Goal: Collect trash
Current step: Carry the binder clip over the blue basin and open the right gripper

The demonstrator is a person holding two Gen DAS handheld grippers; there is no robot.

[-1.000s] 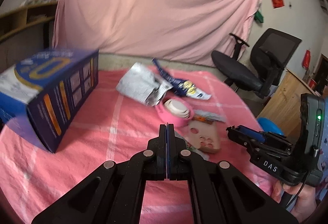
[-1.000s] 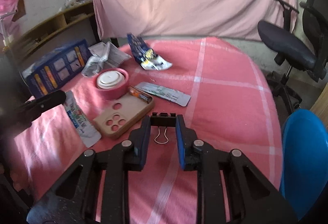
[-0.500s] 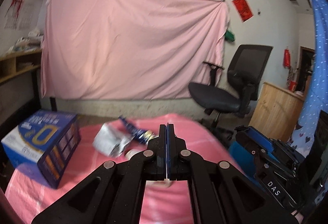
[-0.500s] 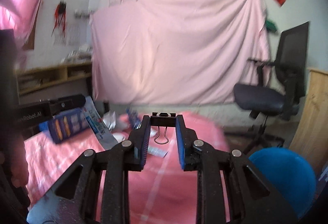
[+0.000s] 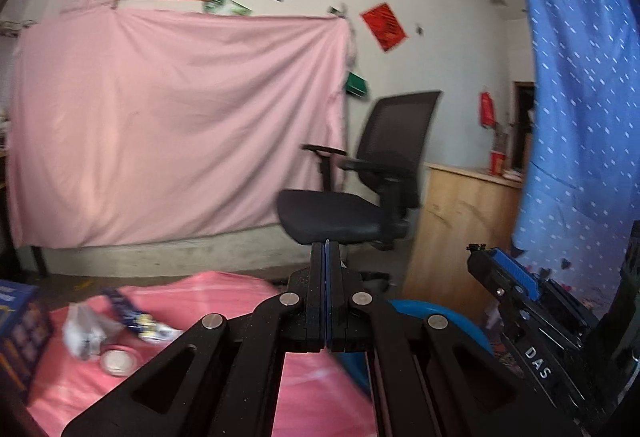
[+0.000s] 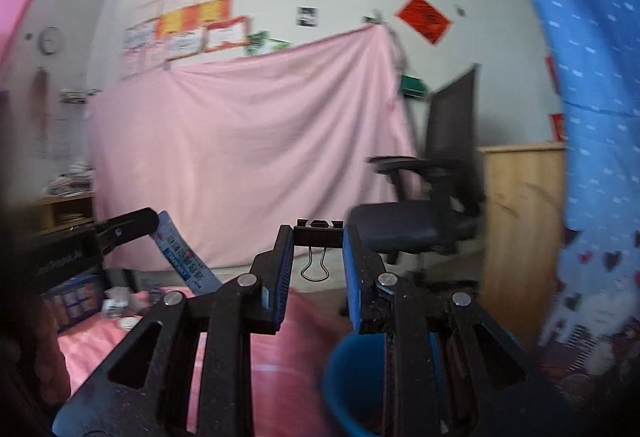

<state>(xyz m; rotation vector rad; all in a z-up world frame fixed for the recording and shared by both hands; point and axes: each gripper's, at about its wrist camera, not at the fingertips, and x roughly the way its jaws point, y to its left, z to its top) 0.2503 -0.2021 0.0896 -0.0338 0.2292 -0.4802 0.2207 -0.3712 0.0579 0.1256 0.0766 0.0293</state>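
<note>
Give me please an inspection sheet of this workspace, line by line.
Surface: table under a pink cloth, low in both views.
Job's things: sachet wrapper hanging from the left gripper; blue bin beside the table.
Clutter: blue box, crumpled wrapper, blue snack packet and round pink tub on the cloth, all blurred.
Grippers: left gripper shut on the sachet wrapper; right gripper clamped on a binder clip.
Cables: nothing seen.
Surroundings: office chair, hanging pink sheet, wooden cabinet.
</note>
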